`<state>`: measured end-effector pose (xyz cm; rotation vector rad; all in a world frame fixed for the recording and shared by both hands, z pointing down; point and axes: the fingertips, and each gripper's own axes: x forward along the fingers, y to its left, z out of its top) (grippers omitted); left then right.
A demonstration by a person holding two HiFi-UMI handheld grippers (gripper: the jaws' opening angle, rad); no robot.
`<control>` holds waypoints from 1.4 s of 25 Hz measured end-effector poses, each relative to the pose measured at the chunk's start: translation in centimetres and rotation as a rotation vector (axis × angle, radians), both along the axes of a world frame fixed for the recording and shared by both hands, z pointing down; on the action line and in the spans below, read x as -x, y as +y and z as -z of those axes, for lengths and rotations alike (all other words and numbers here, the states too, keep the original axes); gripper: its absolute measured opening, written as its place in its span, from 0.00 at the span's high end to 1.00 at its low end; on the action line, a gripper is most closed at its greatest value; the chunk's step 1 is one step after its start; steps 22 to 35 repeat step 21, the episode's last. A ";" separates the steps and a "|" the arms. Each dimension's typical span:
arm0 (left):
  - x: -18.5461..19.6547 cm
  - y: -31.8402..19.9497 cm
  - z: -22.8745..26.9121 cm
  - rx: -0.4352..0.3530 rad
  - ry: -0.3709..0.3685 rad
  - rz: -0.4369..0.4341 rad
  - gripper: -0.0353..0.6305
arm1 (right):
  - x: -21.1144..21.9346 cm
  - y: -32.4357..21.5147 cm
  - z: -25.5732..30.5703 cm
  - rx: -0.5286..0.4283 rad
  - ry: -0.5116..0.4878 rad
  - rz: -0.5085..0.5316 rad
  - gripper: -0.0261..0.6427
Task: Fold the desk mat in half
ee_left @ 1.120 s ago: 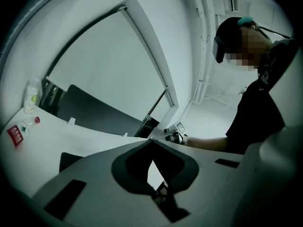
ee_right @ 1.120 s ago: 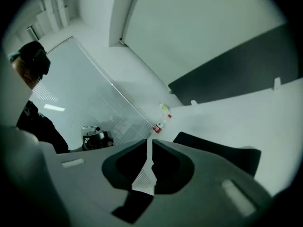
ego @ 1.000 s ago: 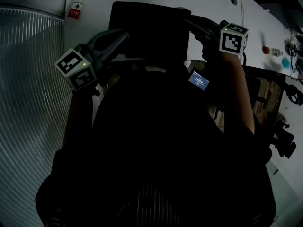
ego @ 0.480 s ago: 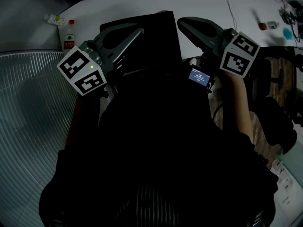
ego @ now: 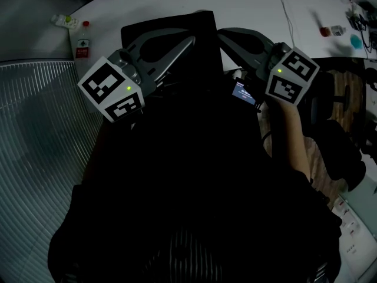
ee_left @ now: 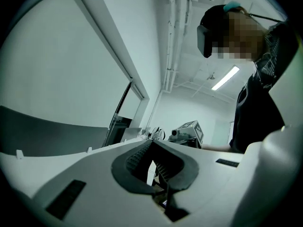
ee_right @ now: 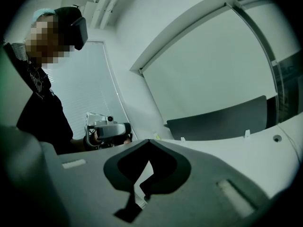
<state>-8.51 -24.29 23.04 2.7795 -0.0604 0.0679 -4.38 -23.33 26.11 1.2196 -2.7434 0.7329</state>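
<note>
Jaws of the left hand-held gripper [ego: 192, 39] and right hand-held gripper [ego: 218, 33] were pressed together; the desk mat [ego: 177, 21] was partly hidden, so no pinch could be confirmed.

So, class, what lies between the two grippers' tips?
The mat: the head view shows its dark surface between the left gripper and the right gripper.

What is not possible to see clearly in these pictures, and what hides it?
- Head view: the near edge of the black rectangular desk mat, hidden behind the person's dark torso; any fold is unreadable.
- Gripper views: the left gripper and the right gripper have jaws together, but no mat shows at their tips, so a grip is unsure.
- Head view: print on the small red-labelled bottle, too small to read.
</note>
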 end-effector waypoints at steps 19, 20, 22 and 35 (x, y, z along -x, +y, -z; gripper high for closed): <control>2.2 0.9 -1.5 0.037 -0.004 0.000 0.94 | 1.1 0.3 -0.6 0.014 -0.002 0.003 0.95; 2.4 1.0 -1.6 0.036 -0.004 0.001 0.94 | 1.2 0.4 -0.7 0.014 -0.001 0.002 0.95; 2.5 1.0 -1.7 0.036 -0.004 0.003 0.94 | 1.2 0.5 -0.8 0.014 -0.001 0.000 0.96; 2.5 1.0 -1.7 0.036 -0.004 0.003 0.94 | 1.2 0.5 -0.8 0.014 -0.001 0.000 0.96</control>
